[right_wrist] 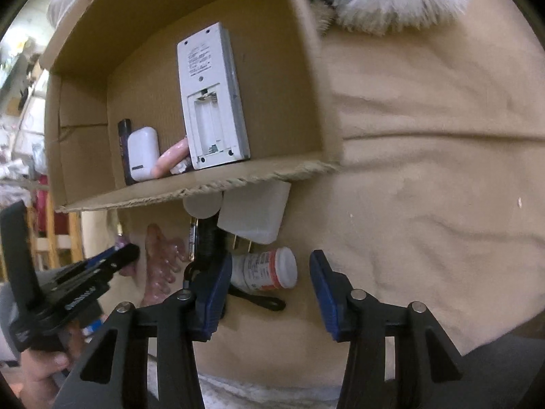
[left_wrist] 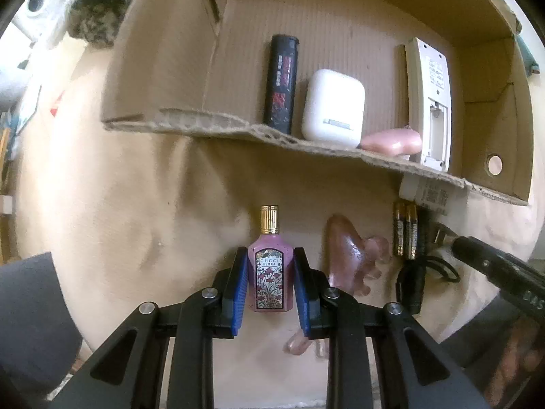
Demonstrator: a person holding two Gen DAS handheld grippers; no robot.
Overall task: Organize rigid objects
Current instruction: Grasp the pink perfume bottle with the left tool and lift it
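Item: perfume bottle point(left_wrist: 270, 274), lying on cloth btwn left gripper point(left_wrist: 270, 283) pads, which are clamping its sides. Right gripper point(right_wrist: 269, 294) jaws are standing apart, pill bottle point(right_wrist: 264, 269) btwn tips, ungrasped. Step: pickup. Next, prob.: lifting into cardboard box point(left_wrist: 238, 129).

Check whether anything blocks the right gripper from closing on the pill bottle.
Nothing visible does. The pill bottle lies on the beige cloth between the right gripper fingers, which stand apart; a white plug adapter lies just beyond it.
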